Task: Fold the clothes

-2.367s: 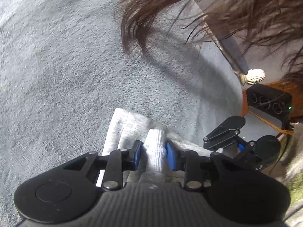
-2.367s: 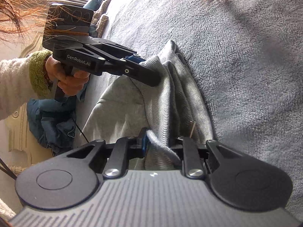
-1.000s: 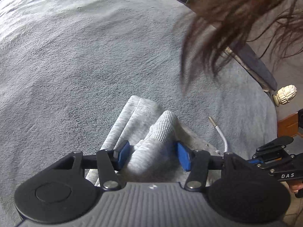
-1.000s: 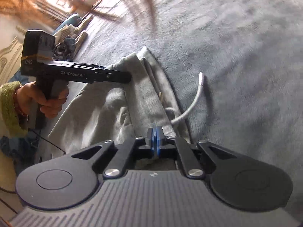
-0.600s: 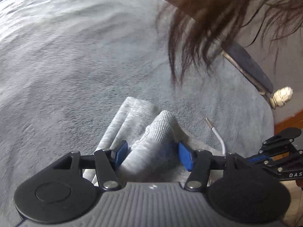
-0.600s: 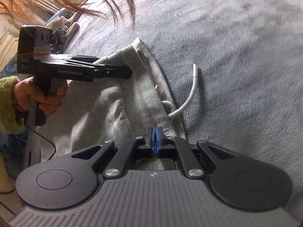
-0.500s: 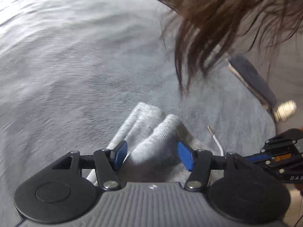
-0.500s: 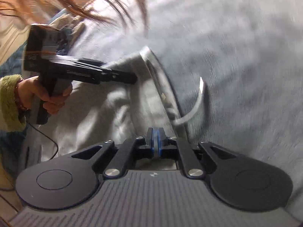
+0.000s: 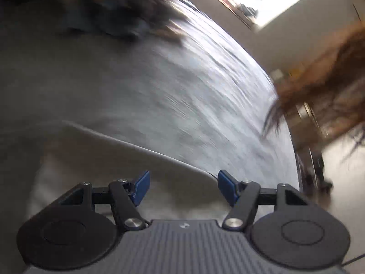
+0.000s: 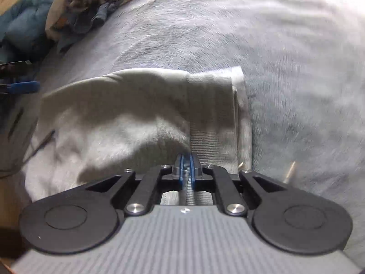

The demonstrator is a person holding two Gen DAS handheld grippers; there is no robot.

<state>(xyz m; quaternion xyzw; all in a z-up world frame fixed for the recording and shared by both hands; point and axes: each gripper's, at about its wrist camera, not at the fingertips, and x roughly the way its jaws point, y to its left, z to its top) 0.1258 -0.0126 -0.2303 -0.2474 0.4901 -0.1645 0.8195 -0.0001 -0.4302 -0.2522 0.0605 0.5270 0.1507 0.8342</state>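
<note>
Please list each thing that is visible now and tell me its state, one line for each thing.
left gripper: open, holding nothing
right gripper: shut on grey garment
grey garment: folded over, lying on bed cover
bed cover: spread flat
clothes pile: heaped, unfolded

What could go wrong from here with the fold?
1. Only the right claw grips the garment, on its ribbed band; the left claw is open and empty. Any pull now is one-sided and may skew the fold.
2. A cord tip lies loose on the blanket beside the band; it could end up trapped in the next fold.
3. Both views are motion-blurred, so a left re-grasp may land badly.
</note>
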